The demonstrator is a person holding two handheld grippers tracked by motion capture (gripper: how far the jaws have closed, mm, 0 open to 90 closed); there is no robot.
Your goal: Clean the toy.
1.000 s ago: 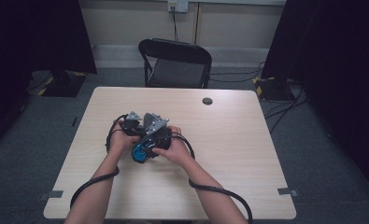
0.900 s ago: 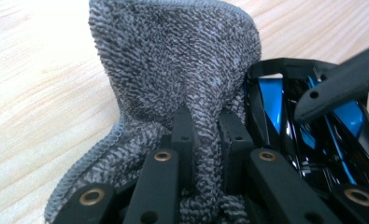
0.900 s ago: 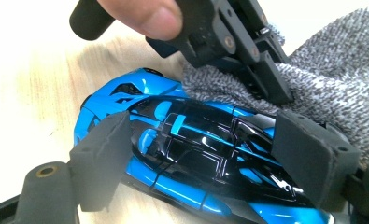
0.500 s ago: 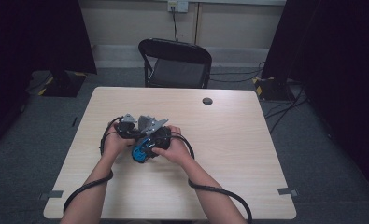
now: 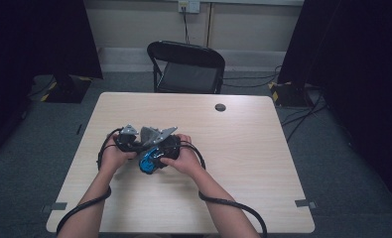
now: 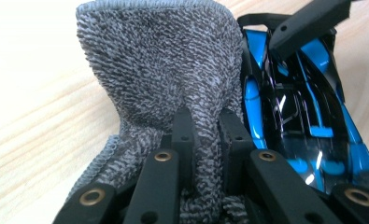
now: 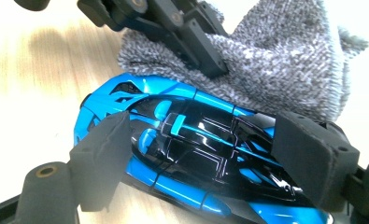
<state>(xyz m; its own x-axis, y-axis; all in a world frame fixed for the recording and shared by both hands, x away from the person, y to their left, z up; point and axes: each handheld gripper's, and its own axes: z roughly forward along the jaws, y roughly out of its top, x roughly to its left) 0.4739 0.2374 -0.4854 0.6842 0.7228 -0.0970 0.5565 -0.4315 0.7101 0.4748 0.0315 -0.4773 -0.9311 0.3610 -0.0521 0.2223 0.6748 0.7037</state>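
On a pale wooden table [image 5: 243, 163], seen from the high view, a person's two forearms reach in from the bottom edge, and the hands meet a little left of the table's middle. Each hand holds a black two-jaw gripper, and black cables trail back from both toward the person.

The right gripper [image 7: 210, 158] has its jaws clamped across a glossy blue and black toy sports car [image 7: 196, 154]; one dark pad presses on each long flank of the car, which is gripped across its width just above the table. In the high view the car shows as a small blue patch [image 5: 148, 161] between the two hands.

The left gripper [image 6: 209, 135] has its jaws pinched together on a fold of grey, nubbly terry cloth [image 6: 163, 70]. The cloth rises from between the jaws and spreads out wide above them. It lies right against the side of the toy car, touching it.

From the right gripper view, the left gripper comes in from the top, with the grey cloth bunched just behind the car.

Beyond the table stands a black folding chair [image 5: 186, 67], and a small dark round disc [image 5: 220, 107] sits near the table's far edge.
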